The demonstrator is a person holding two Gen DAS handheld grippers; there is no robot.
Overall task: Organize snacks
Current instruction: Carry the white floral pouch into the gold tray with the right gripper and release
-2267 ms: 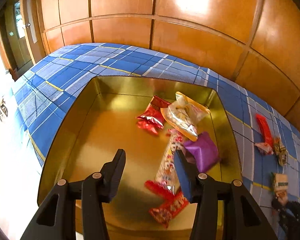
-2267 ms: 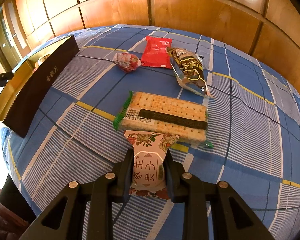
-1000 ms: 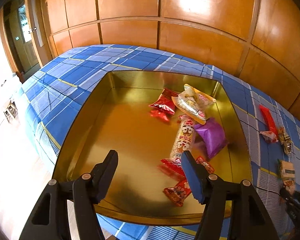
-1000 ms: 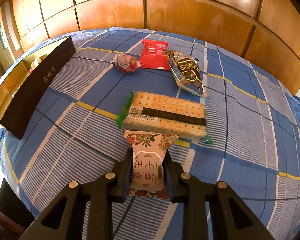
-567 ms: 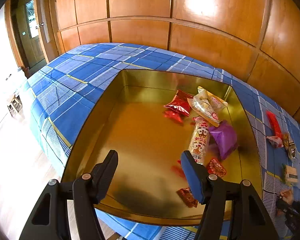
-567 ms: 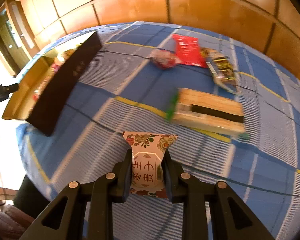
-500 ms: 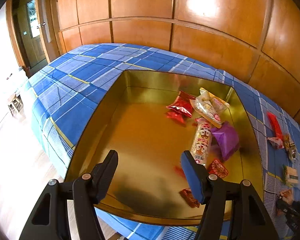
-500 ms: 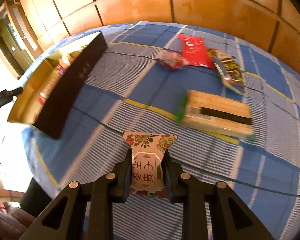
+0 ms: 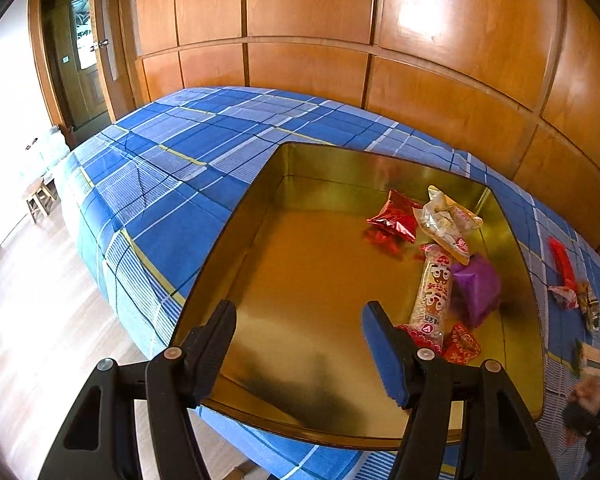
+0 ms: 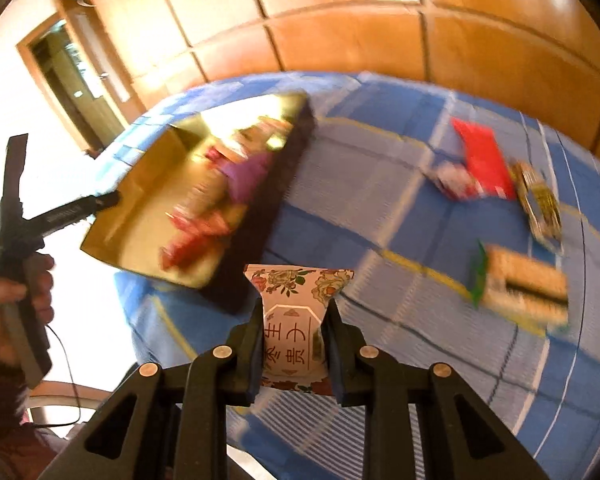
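We see right gripper [image 10: 291,340] clamped on floral packet [image 10: 298,312], long axis along fingers, flared end forward | left gripper [image 9: 298,344] half open, empty, over gold tin [image 9: 236,240]

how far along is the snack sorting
Roughly halfway. Done: several snacks, including a purple pouch, lie in the gold tin. In hand: the right gripper clamps a floral packet; the left gripper is open, empty. Left: cracker pack and red packet on the cloth.
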